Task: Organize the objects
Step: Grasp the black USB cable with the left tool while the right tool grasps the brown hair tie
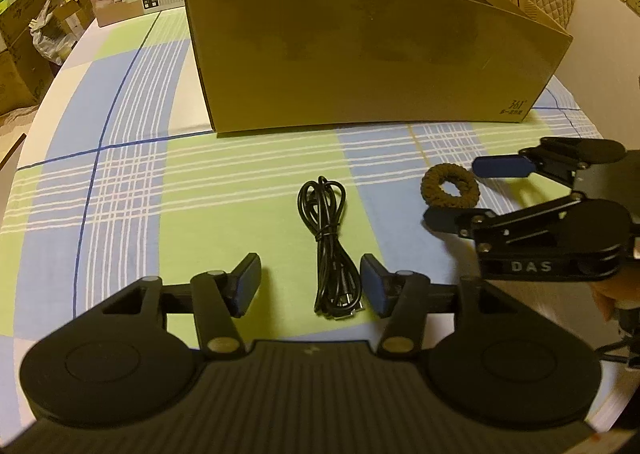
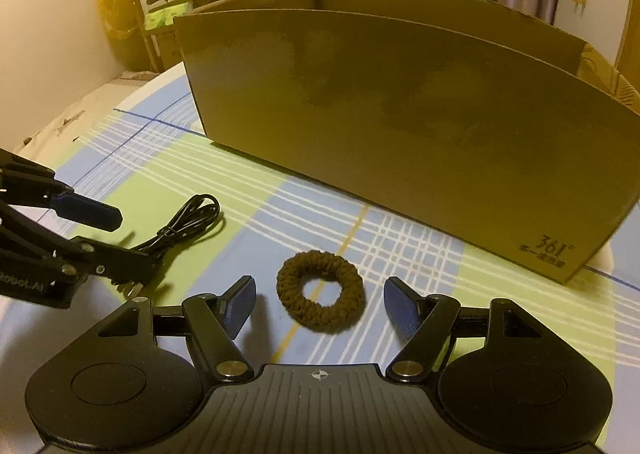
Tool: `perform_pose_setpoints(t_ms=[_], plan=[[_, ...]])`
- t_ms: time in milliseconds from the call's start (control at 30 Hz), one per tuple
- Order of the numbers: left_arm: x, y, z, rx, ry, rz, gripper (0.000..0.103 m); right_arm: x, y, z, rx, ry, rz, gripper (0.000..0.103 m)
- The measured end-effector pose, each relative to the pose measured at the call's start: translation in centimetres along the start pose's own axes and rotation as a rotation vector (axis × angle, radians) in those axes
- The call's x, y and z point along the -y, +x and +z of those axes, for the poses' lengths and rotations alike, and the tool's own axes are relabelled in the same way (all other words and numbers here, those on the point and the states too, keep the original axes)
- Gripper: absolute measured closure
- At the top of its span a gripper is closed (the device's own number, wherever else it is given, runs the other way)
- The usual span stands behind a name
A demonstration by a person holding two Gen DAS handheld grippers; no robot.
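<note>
Though both jaws apart: cable (image 1: 330,250) btwn L gripper (image 1: 310,284) pads, scrunchie (image 2: 320,294) btwn R gripper (image 2: 320,304) pads.

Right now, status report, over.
Left gripper open around cable. Right gripper open around hair tie. Box beyond, nothing in the way.

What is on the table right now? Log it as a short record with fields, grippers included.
surface: table under a checked cloth
box: open cardboard box at the far side
cable: bundled black cable lying flat between the left gripper pads, untouched
hair tie: brown hair tie lying flat ahead of the right gripper
left gripper: open
right gripper: open, nothing held
</note>
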State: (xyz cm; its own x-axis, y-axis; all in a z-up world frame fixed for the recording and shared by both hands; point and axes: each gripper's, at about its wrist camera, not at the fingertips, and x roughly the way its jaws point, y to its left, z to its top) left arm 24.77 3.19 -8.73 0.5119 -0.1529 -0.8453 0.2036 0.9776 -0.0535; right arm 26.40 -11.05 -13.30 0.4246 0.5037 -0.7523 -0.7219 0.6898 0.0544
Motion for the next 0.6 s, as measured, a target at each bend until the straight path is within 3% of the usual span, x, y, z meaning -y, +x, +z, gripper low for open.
perform_pose_setpoints(t_ms=[67, 233, 600], plan=[[0.0, 0.1, 0.1, 0.002, 0.001, -0.003, 0.053, -0.1, 0.4, 0.0, -0.002, -0.011, -0.007, 0.038], [0.0, 0.3, 0.2, 0.011, 0.012, -0.005, 0.053, -0.5, 0.5, 0.0, 0.017, -0.039, -0.012, 0.058], [0.4, 0.8, 0.5, 0.020, 0.035, -0.016, 0.053, -1.5, -0.3, -0.4, 0.003, -0.088, -0.027, 0.082]])
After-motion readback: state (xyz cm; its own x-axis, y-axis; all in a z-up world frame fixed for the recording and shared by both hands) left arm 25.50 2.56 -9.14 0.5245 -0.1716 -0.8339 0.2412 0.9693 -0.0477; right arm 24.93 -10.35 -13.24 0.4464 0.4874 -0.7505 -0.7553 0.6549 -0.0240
